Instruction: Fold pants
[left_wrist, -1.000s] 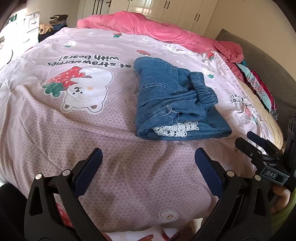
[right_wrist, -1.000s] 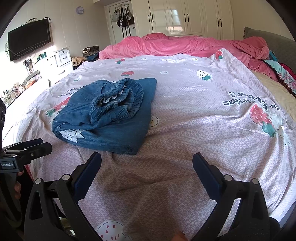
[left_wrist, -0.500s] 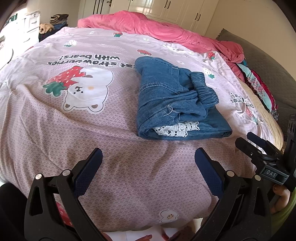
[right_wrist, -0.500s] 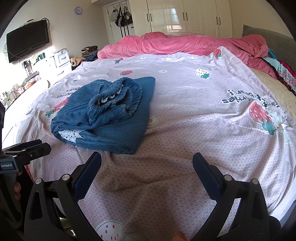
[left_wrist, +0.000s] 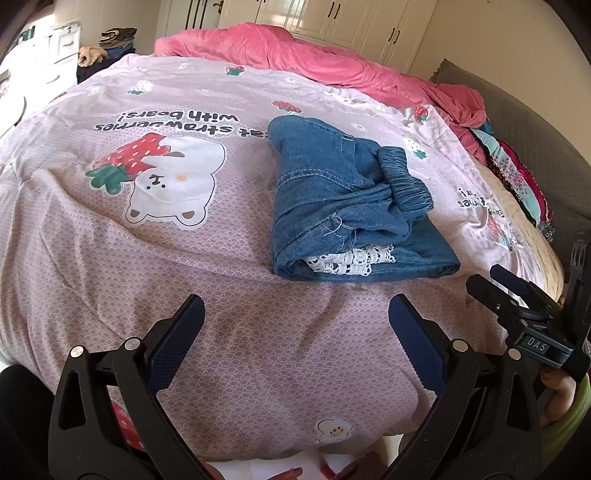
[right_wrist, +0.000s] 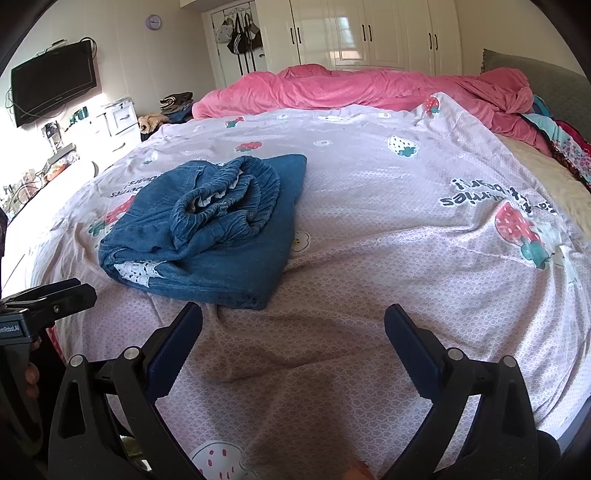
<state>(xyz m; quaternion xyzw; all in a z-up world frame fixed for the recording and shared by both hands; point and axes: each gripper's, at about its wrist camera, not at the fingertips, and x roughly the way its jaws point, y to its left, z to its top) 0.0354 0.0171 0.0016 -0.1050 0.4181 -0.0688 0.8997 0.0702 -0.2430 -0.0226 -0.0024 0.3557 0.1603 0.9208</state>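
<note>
Blue denim pants (left_wrist: 343, 206) lie folded into a compact bundle on the pink strawberry-print bedspread (left_wrist: 184, 258), with white lace trim showing at the near end and the elastic waistband on top. In the right wrist view the same pants (right_wrist: 207, 225) sit left of centre. My left gripper (left_wrist: 295, 332) is open, hovering over bare bedspread short of the pants. My right gripper (right_wrist: 293, 332) is open too, just short of the bundle's near right corner. Each gripper shows at the edge of the other's view. Neither touches the pants.
A rumpled pink blanket (right_wrist: 369, 88) lies across the far side of the bed. A grey headboard (left_wrist: 517, 122) and colourful cloth (left_wrist: 517, 173) are at the right. A wall TV (right_wrist: 53, 92), white drawers (right_wrist: 114, 122) and wardrobes (right_wrist: 369, 33) ring the room.
Both views have shifted very slightly; the pants sit a touch lower in the frames. Both grippers stay open and the pants have not moved.
</note>
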